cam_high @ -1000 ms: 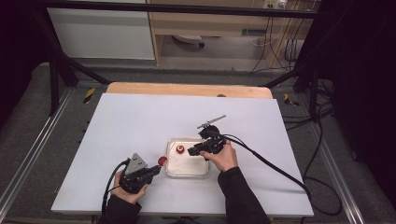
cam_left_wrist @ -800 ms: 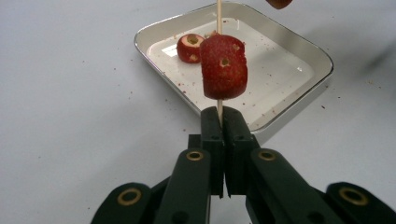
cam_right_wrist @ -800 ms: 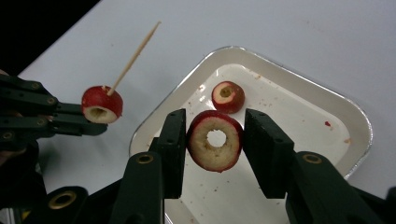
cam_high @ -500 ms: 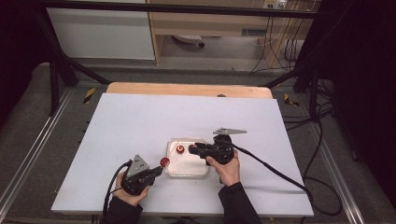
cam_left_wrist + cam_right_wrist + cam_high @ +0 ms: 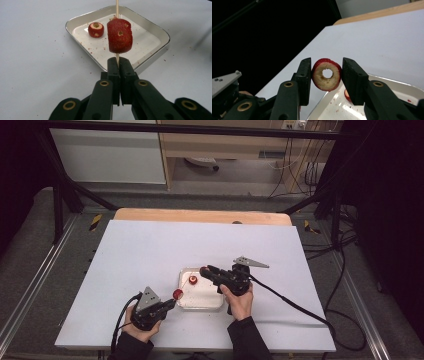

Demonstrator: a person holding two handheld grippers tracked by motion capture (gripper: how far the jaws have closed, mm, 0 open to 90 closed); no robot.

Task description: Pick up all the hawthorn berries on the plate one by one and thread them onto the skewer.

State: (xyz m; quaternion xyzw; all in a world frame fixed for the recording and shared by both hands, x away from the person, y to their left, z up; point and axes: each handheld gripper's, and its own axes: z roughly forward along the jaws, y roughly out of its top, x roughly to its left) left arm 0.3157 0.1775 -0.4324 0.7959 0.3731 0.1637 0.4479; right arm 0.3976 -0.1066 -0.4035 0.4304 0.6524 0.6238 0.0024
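Left claw [image 5: 117, 61] pinches a skewer [image 5: 116, 5] with fruit [image 5: 120, 36] beside the tray [image 5: 160, 35]; right claw [image 5: 326, 75] pinches a ring [image 5: 326, 74] above it.

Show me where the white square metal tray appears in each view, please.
High view: the white square metal tray is at lower centre, between the two hands.
Left gripper view: the tray is at upper centre, behind the skewered red fruit piece.
Right gripper view: the tray is at the bottom, right of centre.
Shared landmark: the white tabletop under it.
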